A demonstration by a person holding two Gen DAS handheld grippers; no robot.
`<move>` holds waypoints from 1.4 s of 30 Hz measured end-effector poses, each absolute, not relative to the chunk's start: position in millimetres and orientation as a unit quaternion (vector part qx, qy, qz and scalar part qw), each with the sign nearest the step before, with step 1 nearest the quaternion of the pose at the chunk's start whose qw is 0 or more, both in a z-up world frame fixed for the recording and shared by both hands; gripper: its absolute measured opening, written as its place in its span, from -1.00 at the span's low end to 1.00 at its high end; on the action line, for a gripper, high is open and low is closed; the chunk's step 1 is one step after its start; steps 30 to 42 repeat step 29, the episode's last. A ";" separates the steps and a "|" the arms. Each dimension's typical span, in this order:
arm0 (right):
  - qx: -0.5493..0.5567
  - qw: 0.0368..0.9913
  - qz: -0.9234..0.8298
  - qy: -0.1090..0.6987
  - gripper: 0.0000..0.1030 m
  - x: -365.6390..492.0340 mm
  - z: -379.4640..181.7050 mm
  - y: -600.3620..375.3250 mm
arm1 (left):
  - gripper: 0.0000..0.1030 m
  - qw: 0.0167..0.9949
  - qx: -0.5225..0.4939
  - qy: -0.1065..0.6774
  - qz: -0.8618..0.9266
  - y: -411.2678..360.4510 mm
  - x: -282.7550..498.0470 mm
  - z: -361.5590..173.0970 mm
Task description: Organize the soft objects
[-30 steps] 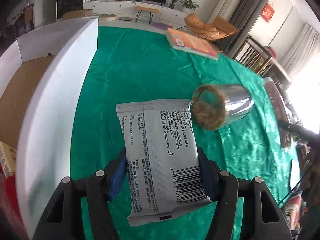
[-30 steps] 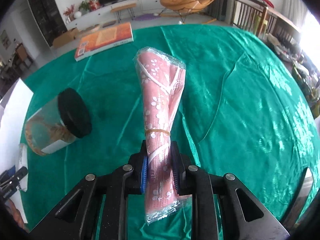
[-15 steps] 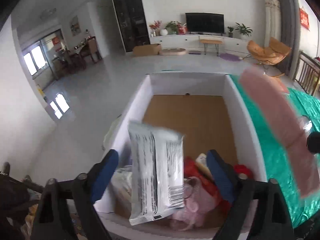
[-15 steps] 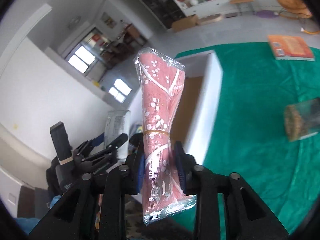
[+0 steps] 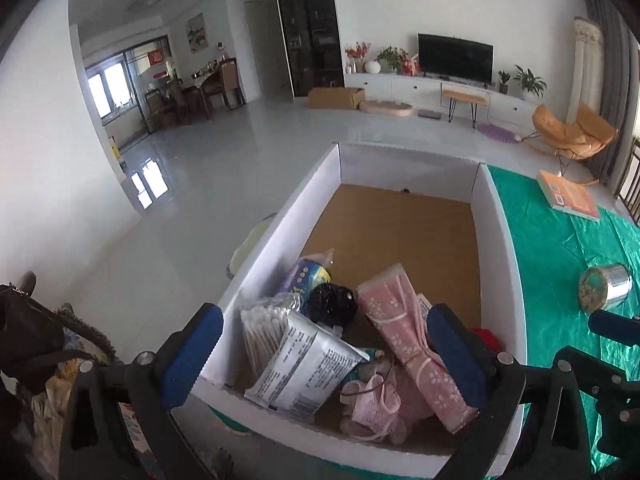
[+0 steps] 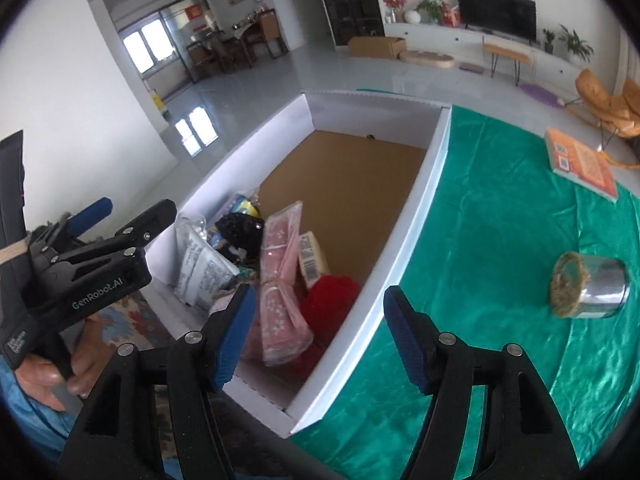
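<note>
Pink roll [image 5: 412, 348] and grey packet [image 5: 304, 364], both held a sec ago, now lie in white box [image 5: 500, 248] at worktop's left edge. Left hand-held gripper [image 5: 324, 352] and right hand-held gripper [image 6: 320, 332] just opened, both empty. Jar [image 6: 586, 290] and book [image 6: 580, 164] remain on cloth, neither looks soft.

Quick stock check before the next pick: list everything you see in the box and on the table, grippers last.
box: 1, white, brown floor, beside the cloth
pink roll: 1, pink, in box
grey packet: 1, grey-white, in box
cotton swabs: 1 pack, white, in box
black bundle: 1, black, in box
red item: 1, red, in box
pink mesh item: 1, pink, in box
jar: 1, silver, lying on cloth
book: 1, orange, far on cloth
tablecloth: 1, green
left gripper: open, empty, over box
right gripper: open, empty, over box edge
</note>
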State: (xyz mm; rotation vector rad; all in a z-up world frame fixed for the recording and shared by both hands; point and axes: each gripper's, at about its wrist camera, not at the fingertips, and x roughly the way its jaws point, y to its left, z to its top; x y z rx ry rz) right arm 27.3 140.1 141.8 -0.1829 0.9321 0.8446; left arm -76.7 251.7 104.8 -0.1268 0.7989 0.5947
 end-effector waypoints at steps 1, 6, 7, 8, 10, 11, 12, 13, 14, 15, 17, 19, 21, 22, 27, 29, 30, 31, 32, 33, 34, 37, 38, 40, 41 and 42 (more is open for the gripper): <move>-0.089 0.805 0.392 0.435 0.37 26.0 142.2 137.0 | 0.97 0.876 -0.061 0.383 0.287 250.8 -77.0 103.0; -0.110 0.808 0.382 0.436 0.37 22.2 135.3 137.7 | 0.97 0.876 -0.053 0.377 0.297 245.9 -82.1 102.4; -0.113 0.808 0.381 0.435 0.37 20.1 135.2 138.2 | 0.97 0.876 -0.053 0.376 0.298 245.7 -82.6 102.2; -0.117 0.808 0.381 0.434 0.37 19.1 134.8 138.9 | 0.97 0.876 -0.053 0.374 0.299 246.2 -85.1 104.4; -0.126 0.809 0.380 0.431 0.37 16.0 135.6 140.4 | 0.97 0.876 -0.056 0.373 0.301 248.2 -85.8 105.0; -0.130 0.809 0.380 0.429 0.37 14.9 135.7 141.2 | 0.97 0.875 -0.058 0.373 0.302 249.8 -86.5 105.4; -0.133 0.809 0.380 0.428 0.37 13.9 135.9 142.0 | 0.97 0.875 -0.059 0.374 0.303 250.3 -86.8 105.1; -0.136 0.810 0.379 0.426 0.37 13.1 136.1 142.6 | 0.97 0.875 -0.060 0.373 0.304 250.7 -87.2 105.0; -0.139 0.811 0.378 0.425 0.37 12.3 136.4 143.5 | 0.97 0.874 -0.059 0.373 0.305 250.5 -87.6 105.2; -0.140 0.811 0.378 0.425 0.37 12.1 135.7 144.4 | 0.97 0.874 -0.057 0.373 0.306 249.9 -87.8 105.3; -0.140 0.810 0.379 0.425 0.37 11.7 135.2 144.0 | 0.97 0.875 -0.054 0.373 0.305 248.4 -87.7 104.8; -0.139 0.810 0.378 0.426 0.37 11.7 134.5 142.9 | 0.97 0.875 -0.050 0.373 0.304 246.9 -87.4 105.0; -0.138 0.810 0.377 0.427 0.37 11.9 134.4 141.6 | 0.97 0.875 -0.047 0.374 0.303 245.5 -86.7 104.8; -0.136 0.810 0.376 0.428 0.37 12.4 134.0 140.8 | 0.97 0.875 -0.047 0.374 0.303 245.3 -86.4 105.0; -0.132 0.811 0.375 0.430 0.37 13.5 132.6 137.3 | 0.97 0.879 -0.056 0.370 0.295 245.6 -89.2 106.1; -0.129 0.811 0.375 0.430 0.37 14.0 132.8 135.3 | 0.97 0.887 -0.059 0.353 0.292 242.2 -93.2 108.6; -0.129 0.811 0.375 0.430 0.37 14.0 132.8 135.3 | 0.97 0.887 -0.059 0.353 0.292 242.2 -93.2 108.6; -0.129 0.811 0.375 0.430 0.37 14.0 132.8 135.3 | 0.97 0.887 -0.059 0.353 0.292 242.2 -93.2 108.6; -0.129 0.811 0.375 0.430 0.37 14.0 132.8 135.3 | 0.97 0.887 -0.059 0.353 0.292 242.2 -93.2 108.6; -0.129 0.811 0.375 0.430 0.37 14.0 132.8 135.3 | 0.97 0.887 -0.059 0.353 0.292 242.2 -93.2 108.6; -0.129 0.811 0.375 0.430 0.37 14.0 132.8 135.3 | 0.97 0.887 -0.059 0.353 0.292 242.2 -93.2 108.6; -0.129 0.811 0.375 0.430 0.37 14.0 132.8 135.3 | 0.97 0.887 -0.059 0.353 0.292 242.2 -93.2 108.6; -0.129 0.811 0.375 0.430 0.37 14.0 132.8 135.3 | 0.97 0.887 -0.059 0.353 0.292 242.2 -93.2 108.6; -0.129 0.811 0.375 0.430 0.37 14.0 132.8 135.3 | 0.97 0.887 -0.059 0.353 0.292 242.2 -93.2 108.6; -0.129 0.811 0.375 0.430 0.37 14.0 132.8 135.3 | 0.97 0.887 -0.059 0.353 0.292 242.2 -93.2 108.6; -0.129 0.811 0.375 0.430 0.37 14.0 132.8 135.3 | 0.97 0.887 -0.059 0.353 0.292 242.2 -93.2 108.6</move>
